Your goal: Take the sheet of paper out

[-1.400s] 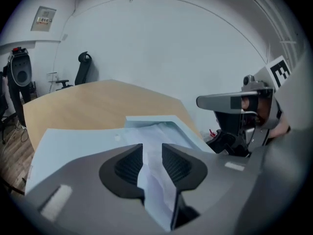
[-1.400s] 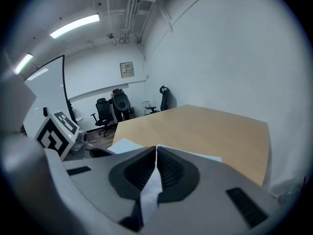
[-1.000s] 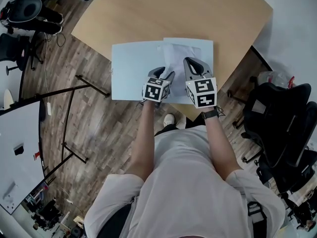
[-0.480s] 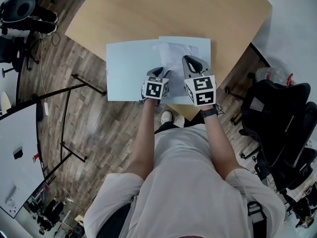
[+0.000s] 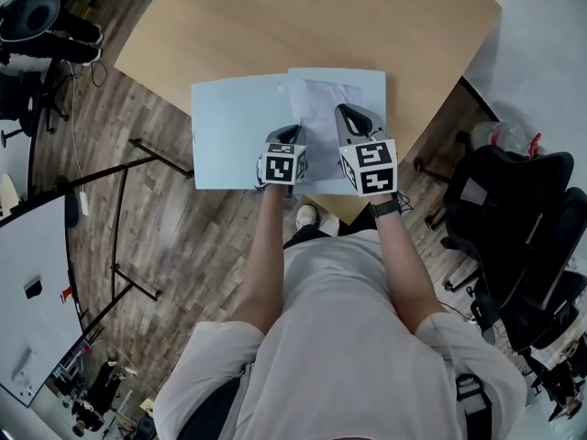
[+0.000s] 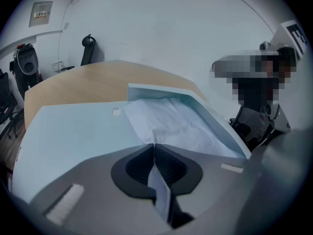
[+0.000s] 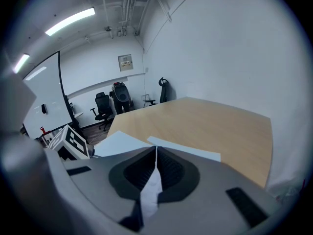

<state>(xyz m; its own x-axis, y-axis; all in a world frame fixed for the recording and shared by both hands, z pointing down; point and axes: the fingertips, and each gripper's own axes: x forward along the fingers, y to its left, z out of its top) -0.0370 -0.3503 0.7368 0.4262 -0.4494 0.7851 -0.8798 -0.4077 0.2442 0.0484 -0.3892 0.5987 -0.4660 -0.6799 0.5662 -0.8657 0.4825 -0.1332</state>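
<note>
A: Where's the paper?
B: In the open folder on the counter. The left hand-held gripper just closed on its near edge, and the right hand-held gripper pinches it too.
A: It looks thin, limp and easy to tear, so draw it out gently.

Left tongs just closed on folder; right tongs pinching paper.

The far half of the bench lies bare beyond the open folder. Near right, a black chair crowds the bench corner. Left, a metal frame stands on the floor.
</note>
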